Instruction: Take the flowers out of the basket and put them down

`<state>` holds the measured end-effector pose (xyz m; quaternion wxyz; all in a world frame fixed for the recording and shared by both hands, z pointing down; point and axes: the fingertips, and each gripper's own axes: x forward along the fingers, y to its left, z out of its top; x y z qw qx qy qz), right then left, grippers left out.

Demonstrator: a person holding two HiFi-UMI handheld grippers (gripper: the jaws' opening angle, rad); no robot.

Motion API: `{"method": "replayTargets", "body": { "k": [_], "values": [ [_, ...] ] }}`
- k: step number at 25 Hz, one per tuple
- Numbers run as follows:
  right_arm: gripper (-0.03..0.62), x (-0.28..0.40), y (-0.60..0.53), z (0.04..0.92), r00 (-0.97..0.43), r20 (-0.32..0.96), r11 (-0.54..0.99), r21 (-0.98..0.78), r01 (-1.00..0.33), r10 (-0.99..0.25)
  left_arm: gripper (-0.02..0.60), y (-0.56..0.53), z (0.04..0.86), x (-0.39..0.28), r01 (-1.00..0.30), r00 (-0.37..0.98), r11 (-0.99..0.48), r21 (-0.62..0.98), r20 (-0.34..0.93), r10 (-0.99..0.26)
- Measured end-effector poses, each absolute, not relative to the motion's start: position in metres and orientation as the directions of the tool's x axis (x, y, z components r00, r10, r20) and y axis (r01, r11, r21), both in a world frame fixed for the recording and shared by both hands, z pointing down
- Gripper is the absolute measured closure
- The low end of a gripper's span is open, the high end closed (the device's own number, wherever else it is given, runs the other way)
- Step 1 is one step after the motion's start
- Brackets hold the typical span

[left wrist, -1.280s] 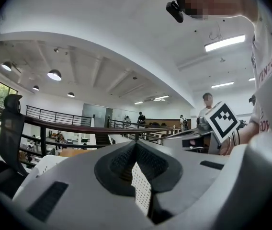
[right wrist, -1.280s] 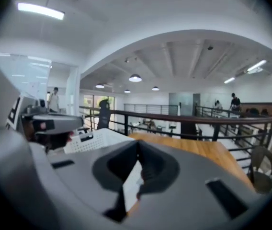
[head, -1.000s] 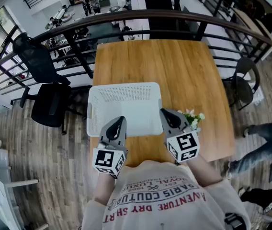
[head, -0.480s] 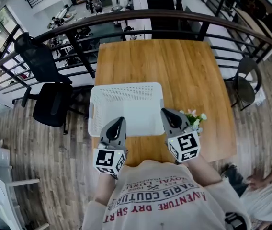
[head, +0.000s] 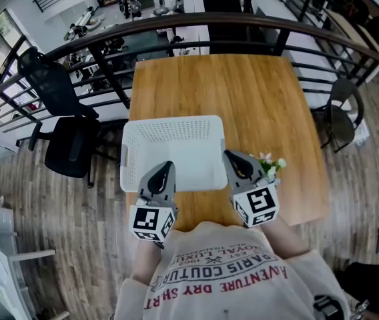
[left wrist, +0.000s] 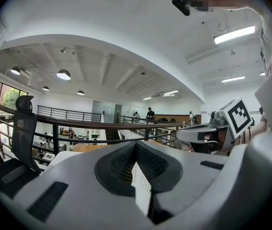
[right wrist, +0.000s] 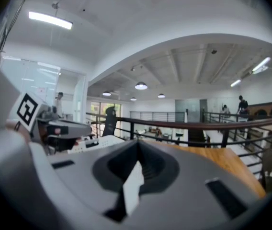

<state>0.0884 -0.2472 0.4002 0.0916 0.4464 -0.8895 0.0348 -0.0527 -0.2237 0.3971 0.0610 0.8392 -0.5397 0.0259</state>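
1. Head view: we are holding the left gripper [head: 165, 172] and the right gripper [head: 232, 159] at the near side of the white basket [head: 131, 153], which is looking empty. The flowers [head: 270, 163] are lying on the wooden table [head: 243, 92], just beside the basket's right wall and to the right of the right gripper, so that hand is the nearer one. The gripper is hiding their stems, so we cannot tell their long axis.
2. Left gripper view: its jaws are pressing together with nothing between them, pointing toward the railing [left wrist: 102, 125]. The flowers are not showing here.
3. Right gripper view: its jaws are likewise meeting and pinching nothing. The basket is showing at the left, and the flowers are lying out of sight.
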Motion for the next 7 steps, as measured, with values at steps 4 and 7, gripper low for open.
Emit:
{"method": "replayTargets", "body": {
  "k": [4, 7],
  "values": [
    [0.565, 0.0888, -0.2476, 0.3982, -0.589, 0.188, 0.604, 0.025, -0.797, -0.786, 0.566, -0.2254, 0.3965, -0.0481, -0.907, 0.421, -0.415, 0.075, 0.110, -0.900],
    [0.565, 0.0904, -0.2474, 0.3959, -0.590, 0.168, 0.602, 0.023, -0.798, -0.790, 0.566, -0.2247, 0.3962, -0.0453, -0.906, 0.423, -0.417, 0.073, 0.110, -0.900]
  ]
}}
